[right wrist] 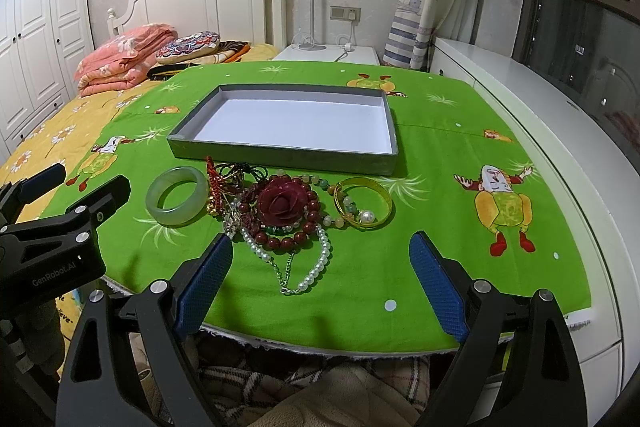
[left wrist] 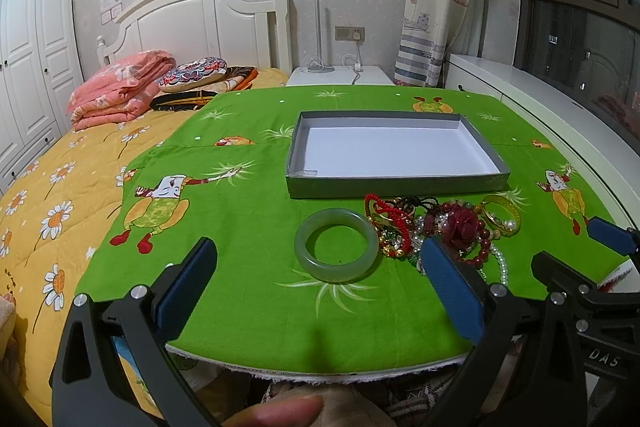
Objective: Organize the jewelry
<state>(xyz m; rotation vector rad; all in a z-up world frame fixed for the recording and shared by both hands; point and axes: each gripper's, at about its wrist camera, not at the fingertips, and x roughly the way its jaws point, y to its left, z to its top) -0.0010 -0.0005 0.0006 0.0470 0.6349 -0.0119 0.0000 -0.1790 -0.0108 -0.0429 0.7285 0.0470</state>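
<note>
While the grey box (right wrist: 280, 159) at the far middle of the green cloth (right wrist: 440, 155) holds nothing, the jewelry heap (right wrist: 280, 215) lies untouched just near of it, so sorting seems not yet begun. A jade bangle (left wrist: 337, 251) sits at the heap's left, a gold bangle (right wrist: 363, 202) at its right. Both the left gripper (left wrist: 320, 291) and right gripper (right wrist: 320, 287) hover spread wide, empty. Tangled strands under the red rose (right wrist: 285, 203) are hard to separate.
</note>
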